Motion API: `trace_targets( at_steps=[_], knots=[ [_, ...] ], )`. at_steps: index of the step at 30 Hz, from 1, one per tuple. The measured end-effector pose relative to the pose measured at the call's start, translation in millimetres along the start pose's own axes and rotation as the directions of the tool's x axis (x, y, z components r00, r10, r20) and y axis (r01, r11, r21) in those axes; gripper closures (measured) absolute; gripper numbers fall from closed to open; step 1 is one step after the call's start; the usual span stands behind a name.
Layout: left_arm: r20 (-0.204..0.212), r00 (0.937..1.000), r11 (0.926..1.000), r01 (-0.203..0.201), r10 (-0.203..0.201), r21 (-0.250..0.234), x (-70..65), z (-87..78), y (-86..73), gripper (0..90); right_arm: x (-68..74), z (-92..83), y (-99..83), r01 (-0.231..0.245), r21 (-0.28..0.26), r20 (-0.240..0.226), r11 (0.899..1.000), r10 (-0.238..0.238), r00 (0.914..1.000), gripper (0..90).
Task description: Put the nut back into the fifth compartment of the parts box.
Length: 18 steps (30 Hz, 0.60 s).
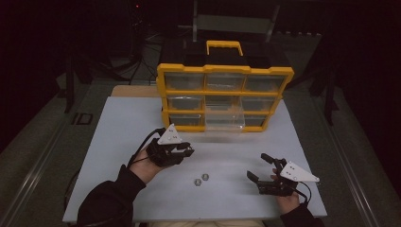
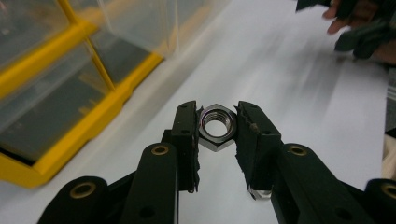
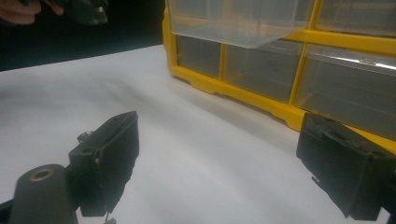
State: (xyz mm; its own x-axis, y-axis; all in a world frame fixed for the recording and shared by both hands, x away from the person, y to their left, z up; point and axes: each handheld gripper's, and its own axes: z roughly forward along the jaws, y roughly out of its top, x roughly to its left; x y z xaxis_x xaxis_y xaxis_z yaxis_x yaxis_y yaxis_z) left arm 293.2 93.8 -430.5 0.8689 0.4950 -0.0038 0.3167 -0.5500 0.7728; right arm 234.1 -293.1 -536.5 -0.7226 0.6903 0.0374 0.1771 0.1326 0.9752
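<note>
One nut (image 2: 216,126) was already pinched between the pads of the left gripper (image 1: 185,152), held clear of the table (image 1: 118,142) with its threaded bore facing the left gripper view's camera and a jaw pressing on each side. Ahead of that gripper stood the yellow organizer (image 1: 224,97), and one clear drawer (image 1: 225,119) in its middle column stuck out toward the person, apparently ready to take the part; the drawer looked empty, though its clear walls made that hard to judge. So the pick seemed done for this nut, while the carry to the drawer and the drop were left. Two more nuts (image 1: 201,179) lay close together on the table between the hands, untouched, just below and to the right of the left gripper, so most of the job probably remained. Farther right, the right gripper (image 1: 260,168) rested low on the table with its jaws spread wide and nothing between them, well apart from the drawer.
</note>
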Motion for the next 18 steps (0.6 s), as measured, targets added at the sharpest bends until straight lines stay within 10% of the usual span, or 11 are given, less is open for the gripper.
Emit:
trace_targets(
  at_steps=[18],
  knots=[
    [-0.038,0.9992,0.9971,-0.012,0.009,-0.074,11.2,-23.8,66.3,69.2,-0.2,0.7,-0.4,-0.002,0.001,-0.001,1.0,0.002,1.0,13.1]
  ],
)
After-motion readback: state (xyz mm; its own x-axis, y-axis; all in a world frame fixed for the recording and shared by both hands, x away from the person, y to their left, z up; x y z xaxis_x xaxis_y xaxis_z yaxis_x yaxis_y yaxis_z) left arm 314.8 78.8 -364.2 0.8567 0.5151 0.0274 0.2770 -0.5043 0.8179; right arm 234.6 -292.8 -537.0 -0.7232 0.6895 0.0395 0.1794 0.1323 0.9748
